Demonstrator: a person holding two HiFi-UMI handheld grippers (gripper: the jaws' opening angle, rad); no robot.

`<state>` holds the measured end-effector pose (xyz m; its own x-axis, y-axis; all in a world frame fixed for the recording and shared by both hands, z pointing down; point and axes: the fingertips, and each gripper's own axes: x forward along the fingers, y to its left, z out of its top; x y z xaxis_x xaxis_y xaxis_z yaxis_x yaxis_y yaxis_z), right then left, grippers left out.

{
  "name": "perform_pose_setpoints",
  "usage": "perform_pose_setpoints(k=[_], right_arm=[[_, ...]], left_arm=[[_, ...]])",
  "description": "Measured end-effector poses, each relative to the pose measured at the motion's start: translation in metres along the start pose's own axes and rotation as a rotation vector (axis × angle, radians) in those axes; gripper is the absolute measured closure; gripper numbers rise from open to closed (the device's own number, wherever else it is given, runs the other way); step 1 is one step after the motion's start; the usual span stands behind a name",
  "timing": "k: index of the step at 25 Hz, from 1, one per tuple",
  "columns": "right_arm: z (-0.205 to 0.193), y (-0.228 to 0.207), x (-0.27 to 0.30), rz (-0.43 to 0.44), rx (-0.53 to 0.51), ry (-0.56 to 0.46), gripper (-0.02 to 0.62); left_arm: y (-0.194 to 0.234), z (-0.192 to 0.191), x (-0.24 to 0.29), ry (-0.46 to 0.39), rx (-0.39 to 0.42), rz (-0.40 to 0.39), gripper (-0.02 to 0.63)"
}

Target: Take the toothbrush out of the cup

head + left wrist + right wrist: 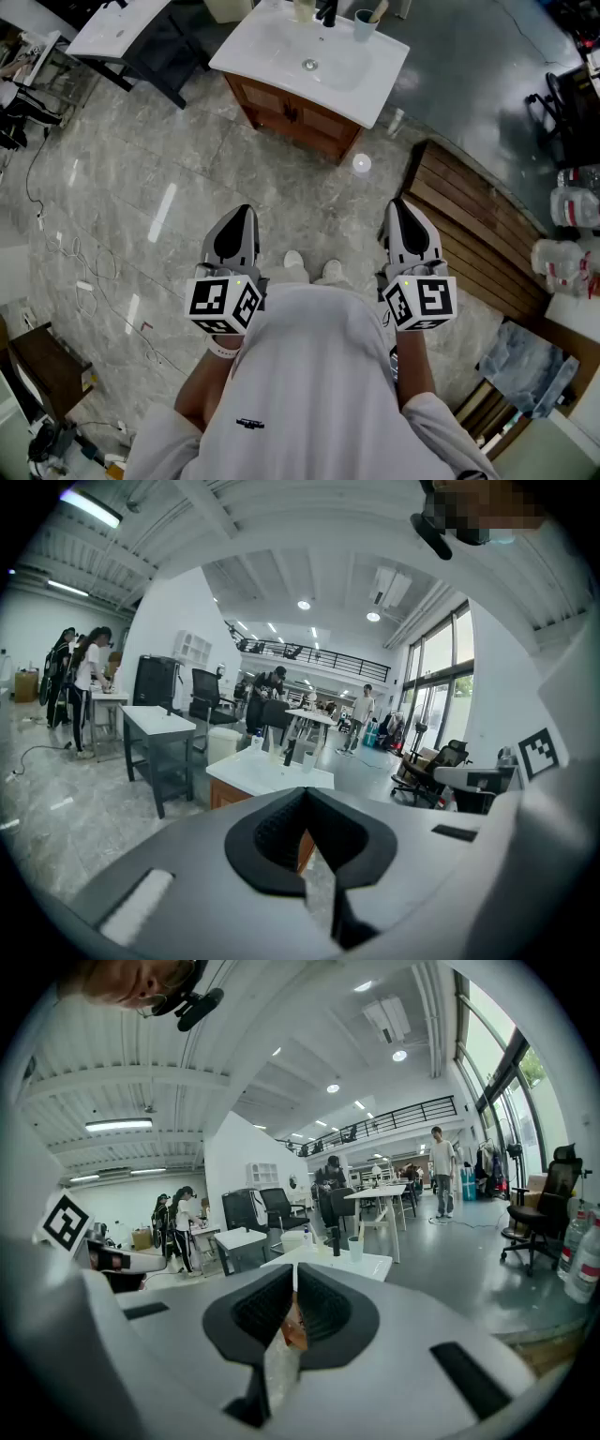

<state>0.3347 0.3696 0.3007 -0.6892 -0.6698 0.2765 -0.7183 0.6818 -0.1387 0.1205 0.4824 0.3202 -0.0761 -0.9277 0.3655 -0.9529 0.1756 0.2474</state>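
Observation:
A pale blue cup (365,23) with a toothbrush (378,11) standing in it sits at the far right corner of the white sink vanity (267,52), well ahead of me. The same cup shows small and distant in the left gripper view (308,760) and the right gripper view (355,1248). My left gripper (242,214) and right gripper (401,208) are held side by side at waist height, pointing toward the vanity and far short of it. Both have their jaws together with nothing between them, as seen in the left gripper (305,794) and right gripper (293,1269) views.
A black faucet (325,11) stands beside the cup. A slatted wooden platform (469,225) lies on the floor at right, with plastic bottles (567,206) beyond. Cables (84,272) trail over the marble floor at left. Another white table (117,23) stands at the far left.

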Motion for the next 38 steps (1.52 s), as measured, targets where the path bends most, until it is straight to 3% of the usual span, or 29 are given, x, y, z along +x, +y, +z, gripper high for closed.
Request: perform_pose_setpoints(k=[7,13,18,27,38], right_arm=[[-0.006,-0.011,-0.021,0.005,-0.012,-0.014,0.581],[-0.005,-0.002,-0.025,0.007,-0.008,-0.026,0.58],[0.003,0.026,-0.012,0.052,-0.002,-0.045,0.58],[0.017,0.055,0.022,0.029,-0.027,-0.078,0.58],[0.019,0.064,0.109,0.064,-0.018,-0.052,0.58]], left_arm=[[-0.031,-0.011,-0.006,-0.009,0.012,-0.028,0.6],[-0.027,-0.014,-0.017,-0.018,0.006,-0.034,0.6],[-0.005,-0.015,-0.027,-0.024,-0.023,-0.034,0.6],[0.051,0.004,-0.029,-0.057,-0.038,-0.019,0.6],[0.101,0.029,0.036,-0.02,-0.036,-0.022,0.6]])
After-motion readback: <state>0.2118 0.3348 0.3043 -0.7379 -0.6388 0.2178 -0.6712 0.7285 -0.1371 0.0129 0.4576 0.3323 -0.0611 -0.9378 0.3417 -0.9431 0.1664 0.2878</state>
